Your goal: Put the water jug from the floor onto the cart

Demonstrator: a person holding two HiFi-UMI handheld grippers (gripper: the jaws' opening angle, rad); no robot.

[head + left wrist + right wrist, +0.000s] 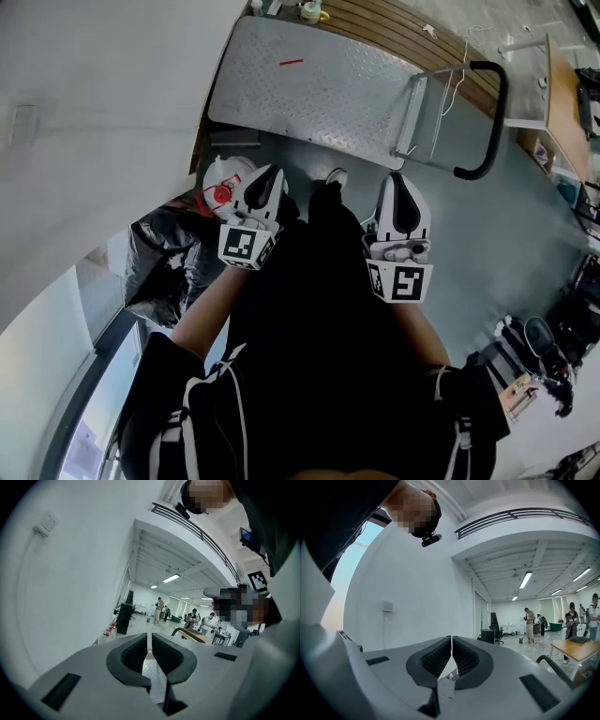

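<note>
Visibly, left gripper (271, 174) and right gripper (398, 180) are closed, empty; one cart (319, 86), one jug (221, 190).

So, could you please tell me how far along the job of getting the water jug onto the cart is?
Done: nothing yet. The cart has no jug on its metal deck. The water jug sits on the floor by the wall, beside the left gripper.
In hand: nothing. The left gripper and the right gripper are both shut and empty.
Left: grasp the jug, lift it and set it on the deck.

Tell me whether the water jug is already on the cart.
No, the water jug lies on the floor beside the cart, not on its deck.
</note>
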